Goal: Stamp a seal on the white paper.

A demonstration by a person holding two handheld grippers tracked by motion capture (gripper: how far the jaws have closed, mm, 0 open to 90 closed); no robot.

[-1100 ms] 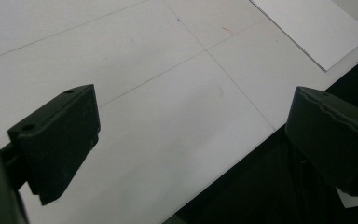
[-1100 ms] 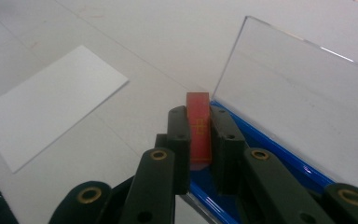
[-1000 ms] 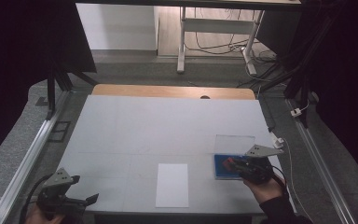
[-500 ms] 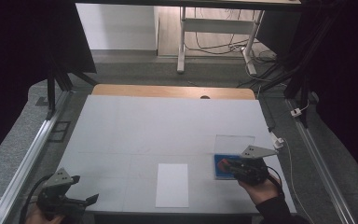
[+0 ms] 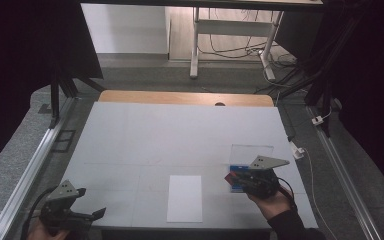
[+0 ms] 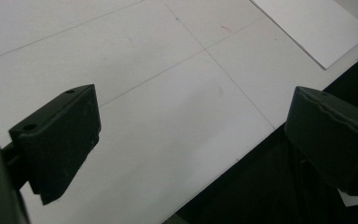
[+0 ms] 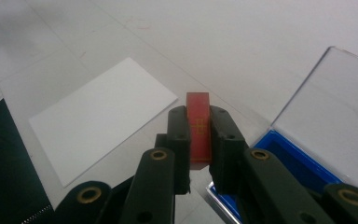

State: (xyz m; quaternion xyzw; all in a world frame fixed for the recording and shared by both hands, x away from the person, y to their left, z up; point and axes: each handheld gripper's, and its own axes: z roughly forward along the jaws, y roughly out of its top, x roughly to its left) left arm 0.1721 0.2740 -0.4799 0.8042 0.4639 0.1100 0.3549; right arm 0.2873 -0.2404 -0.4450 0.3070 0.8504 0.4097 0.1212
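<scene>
My right gripper (image 7: 199, 135) is shut on a small red block (image 7: 199, 128) that stands upright between its jaws. In the high view the right gripper (image 5: 240, 179) hovers at the left edge of a blue ink pad (image 5: 239, 175) whose clear lid (image 5: 250, 154) lies open behind it. The blue ink pad (image 7: 279, 161) sits just right of the jaws in the right gripper view. A white sheet of paper (image 5: 185, 198) lies left of that gripper near the table's front edge. My left gripper (image 5: 92, 215) rests at the front left corner, jaws wide open over the bare table (image 6: 168, 93).
The white table (image 5: 180, 135) ends in a wooden strip (image 5: 185, 97) at the back. Metal rails (image 5: 30, 170) run along both sides. A cable and a white plug (image 5: 297, 150) lie to the right of the table.
The right gripper with the red block has shifted a little to the left, off the ink pad. The left gripper has stayed put.
</scene>
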